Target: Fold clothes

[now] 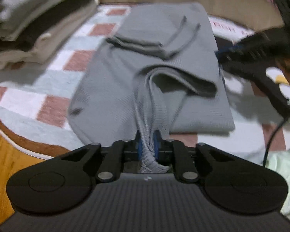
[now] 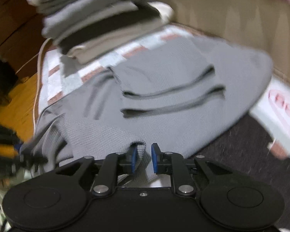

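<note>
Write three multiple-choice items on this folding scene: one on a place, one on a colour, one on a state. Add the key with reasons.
1. Where is the stack of folded clothes?
A. on the checked cover
B. on the wooden floor
C. in a basket

2. What colour is the ribbed knit garment?
A. red
B. grey
C. green

3. How is the left tool?
A. wide open
B. shut on the garment's hem
C. holding a hanger

Key: A, the stack rests on the pink and white squares; B, the knit is plainly grey; B, fabric is pinched between the blue pads.

A home, likely a bedroom: a checkered blanket (image 1: 54, 71) covers a bed edged by a wooden floor (image 1: 2, 154), with a stack of folded clothes (image 2: 98, 19) beside a padded beige headboard (image 2: 222, 15).
</note>
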### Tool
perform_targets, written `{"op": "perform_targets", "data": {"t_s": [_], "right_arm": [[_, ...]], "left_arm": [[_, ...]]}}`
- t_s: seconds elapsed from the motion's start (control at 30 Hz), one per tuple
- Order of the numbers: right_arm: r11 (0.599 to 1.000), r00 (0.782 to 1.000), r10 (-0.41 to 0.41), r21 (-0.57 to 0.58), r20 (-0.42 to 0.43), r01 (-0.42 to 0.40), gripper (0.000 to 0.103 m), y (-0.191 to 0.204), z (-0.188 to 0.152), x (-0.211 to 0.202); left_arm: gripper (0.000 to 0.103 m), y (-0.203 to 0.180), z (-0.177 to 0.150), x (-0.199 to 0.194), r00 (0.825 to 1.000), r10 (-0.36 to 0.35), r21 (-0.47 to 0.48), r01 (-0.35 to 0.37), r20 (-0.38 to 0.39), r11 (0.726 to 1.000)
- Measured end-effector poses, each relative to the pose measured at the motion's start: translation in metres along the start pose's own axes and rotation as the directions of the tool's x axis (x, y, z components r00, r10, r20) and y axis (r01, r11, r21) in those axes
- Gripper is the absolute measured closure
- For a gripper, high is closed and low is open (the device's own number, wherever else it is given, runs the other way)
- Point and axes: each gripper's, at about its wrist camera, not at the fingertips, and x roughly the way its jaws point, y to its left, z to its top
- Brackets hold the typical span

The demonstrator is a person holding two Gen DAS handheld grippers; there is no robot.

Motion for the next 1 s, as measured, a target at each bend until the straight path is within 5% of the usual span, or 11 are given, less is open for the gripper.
{"op": "perform_targets", "data": {"t_s": [0.3,0.47,0.53,0.6,0.7,0.8,1.0], "right_arm": [[0.927,0.997,0.005,-0.374,0.083,0.026,0.06,0.044,-0.018,-0.026],[0.831,0.999,-0.01,-0.555,0.042,0.031,0.06,0.074,-0.03,-0.013],[0.781,0.999,-0.033,-0.623,0.026,0.042,0.06,0.084,-0.035,-0.007],[0.76,0.998,-0.054,-0.647,0.034,0.063,0.056,0.089,-0.037,-0.003],[0.728,0.993,-0.1,-0.676,0.064,0.117,0.038,0.094,-0.038,0.003],[0.697,0.988,-0.13,-0.702,0.079,0.148,0.037,0.097,-0.04,0.007],[0.7,0.982,-0.163,-0.69,0.092,0.181,0.035,0.095,-0.042,0.007]], "left_arm": [[0.099,0.019,0.007,-0.008,0.997,0.011,-0.091,-0.004,0.077,0.996],[0.096,0.022,0.009,-0.009,0.995,-0.005,-0.114,0.016,0.1,0.993],[0.086,0.018,0.009,-0.01,0.994,-0.023,-0.102,0.034,0.105,0.994],[0.056,0.015,0.009,-0.013,0.992,-0.03,-0.094,0.042,0.122,0.995],[0.053,0.013,0.008,-0.015,0.991,-0.028,-0.093,0.04,0.128,0.995],[0.051,0.015,0.008,-0.013,0.993,-0.014,-0.103,0.025,0.114,0.994],[0.049,0.018,0.009,-0.011,0.995,-0.002,-0.111,0.013,0.098,0.994]]}}
